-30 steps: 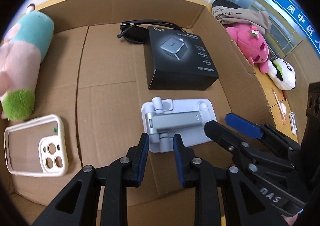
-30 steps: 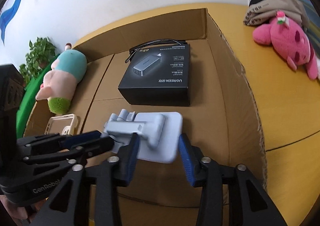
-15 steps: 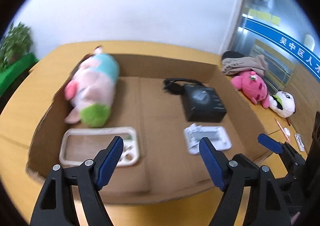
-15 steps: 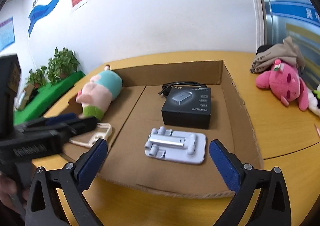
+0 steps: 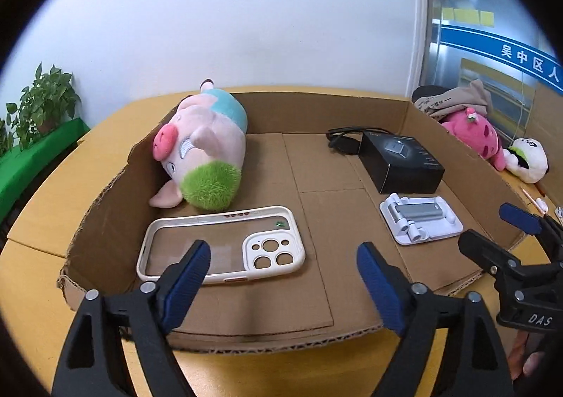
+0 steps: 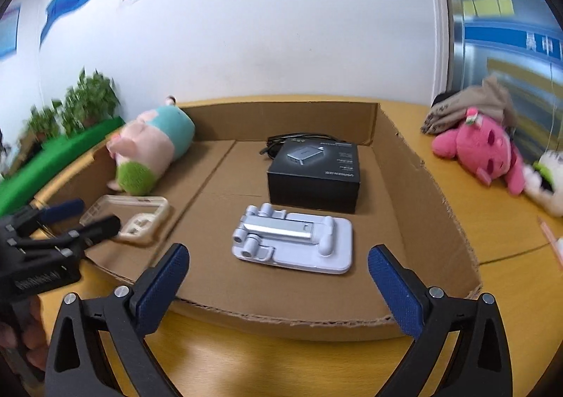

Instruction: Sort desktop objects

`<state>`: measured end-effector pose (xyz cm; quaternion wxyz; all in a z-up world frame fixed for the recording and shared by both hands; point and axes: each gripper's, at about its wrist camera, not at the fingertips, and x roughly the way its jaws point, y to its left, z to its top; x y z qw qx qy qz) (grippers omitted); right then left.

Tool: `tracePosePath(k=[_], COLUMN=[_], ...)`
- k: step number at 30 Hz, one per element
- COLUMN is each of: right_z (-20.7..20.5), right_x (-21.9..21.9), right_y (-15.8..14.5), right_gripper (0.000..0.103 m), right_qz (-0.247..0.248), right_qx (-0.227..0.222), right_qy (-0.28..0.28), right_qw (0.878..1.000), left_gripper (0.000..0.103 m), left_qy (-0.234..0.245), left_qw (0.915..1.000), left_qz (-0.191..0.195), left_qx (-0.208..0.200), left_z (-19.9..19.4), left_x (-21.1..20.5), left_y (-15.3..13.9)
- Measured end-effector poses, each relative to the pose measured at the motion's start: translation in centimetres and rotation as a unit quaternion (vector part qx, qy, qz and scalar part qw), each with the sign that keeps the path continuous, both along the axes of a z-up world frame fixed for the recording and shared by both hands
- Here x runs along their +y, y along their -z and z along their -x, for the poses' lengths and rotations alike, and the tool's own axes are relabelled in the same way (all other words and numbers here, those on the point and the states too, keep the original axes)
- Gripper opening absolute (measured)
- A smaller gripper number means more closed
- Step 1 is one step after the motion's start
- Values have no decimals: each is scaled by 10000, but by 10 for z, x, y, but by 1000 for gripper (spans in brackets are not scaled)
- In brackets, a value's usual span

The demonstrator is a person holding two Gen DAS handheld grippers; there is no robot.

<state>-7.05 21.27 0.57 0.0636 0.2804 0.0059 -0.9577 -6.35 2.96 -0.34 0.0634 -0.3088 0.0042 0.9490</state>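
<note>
Above box front edge, both tools (image 5: 283, 267) (image 6: 276, 272) backed off, left opening, stand (image 6: 293, 242) released.

Rough corrugated cardboard box (image 5: 352, 291), fuzzy plush pig (image 5: 207, 147)

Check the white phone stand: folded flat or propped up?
Folded flat. The phone stand lies on the cardboard box floor, its grey arm down against the white base.
</note>
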Motion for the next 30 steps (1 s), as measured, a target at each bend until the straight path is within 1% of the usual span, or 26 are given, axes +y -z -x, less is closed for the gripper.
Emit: tracePosePath(k=[5, 30], right_z=[-1, -4], right_x=[-3, -1], right_y=[4, 5], right_gripper=[103, 103], right_qz=[-86, -72], right_qx=[73, 102], right_qy=[86, 27], right_qw=[9999, 9999], left_gripper=[89, 90], left_qy=[64, 18], left_qw=[9989, 9992], left_qz=[6, -11], left_qx=[471, 406], left_z=[-13, -13], left_x=[0, 0], left_y=[3, 4])
